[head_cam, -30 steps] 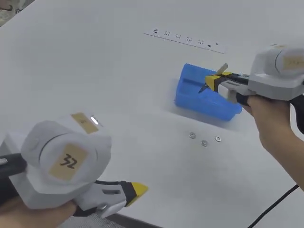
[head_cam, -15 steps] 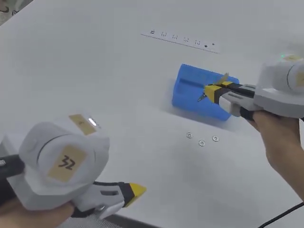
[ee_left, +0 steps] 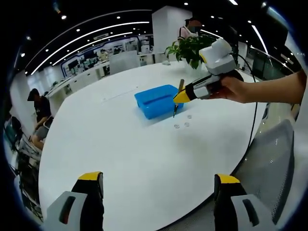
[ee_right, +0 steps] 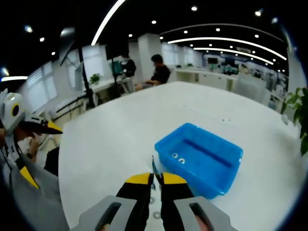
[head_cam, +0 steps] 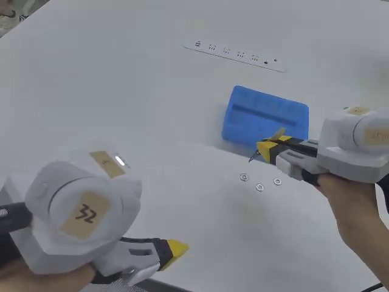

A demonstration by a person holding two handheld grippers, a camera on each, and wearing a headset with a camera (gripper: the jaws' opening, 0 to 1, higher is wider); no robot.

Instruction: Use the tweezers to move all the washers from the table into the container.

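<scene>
Right hand-held gripper (head_cam: pixel 264 150) pinches tweezers (ee_left: pixel 176 108); two washers (ee_right: pixel 176 156) in the container (head_cam: pixel 267 112), three washers (head_cam: pixel 259 187) wait on the bench (head_cam: pixel 121 91).

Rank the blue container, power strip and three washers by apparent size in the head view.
1. Blue container.
2. Power strip, thinner, though farther away.
3. The three washers, smallest; all look alike, so unranked.

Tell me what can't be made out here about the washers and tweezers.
Tweezers tips, head view: too thin and blurred to tell whether they grip a washer.
Container interior, head view: blurred; contents cannot be made out.
Table washers, right gripper view: mostly hidden behind the right gripper.
</scene>
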